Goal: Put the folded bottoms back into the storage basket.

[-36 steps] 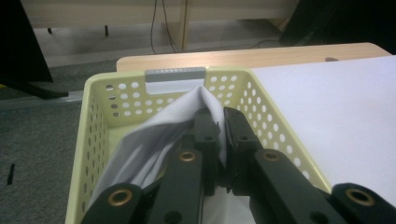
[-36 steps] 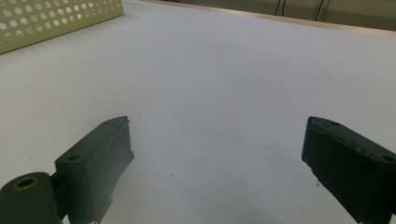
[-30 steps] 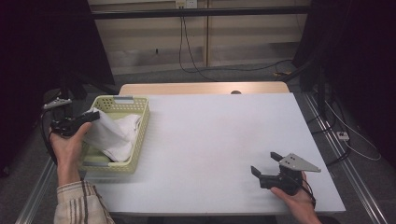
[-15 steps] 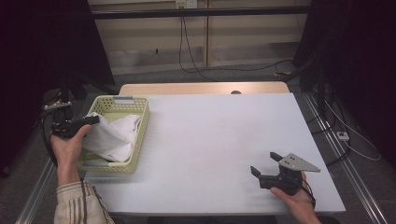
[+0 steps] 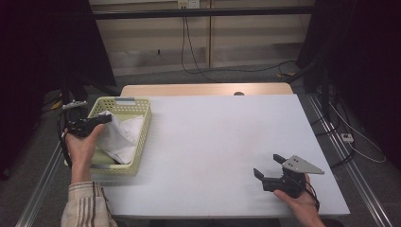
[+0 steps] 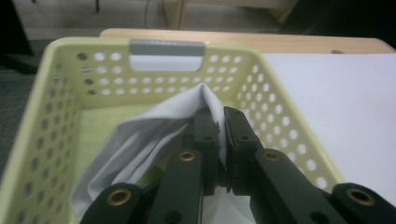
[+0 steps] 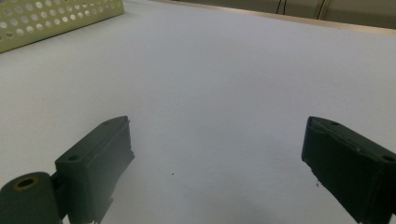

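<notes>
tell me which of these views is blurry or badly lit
High view: dark surround, evenly lit white table. Left gripper view: near black jaws soft, white cloth and pale yellow perforated plastic basket fairly sharp. Right gripper view: jaws slightly soft, no glare.

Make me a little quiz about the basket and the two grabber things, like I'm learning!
1. True or false: the left gripper is shut on the white cloth.
2. Where does the cloth lie? A) in the yellow basket B) on the bare table
3. Fill in: the right gripper has its jaws ____.

Key: 1 true; 2 A; 3 open, nothing between them.
</notes>
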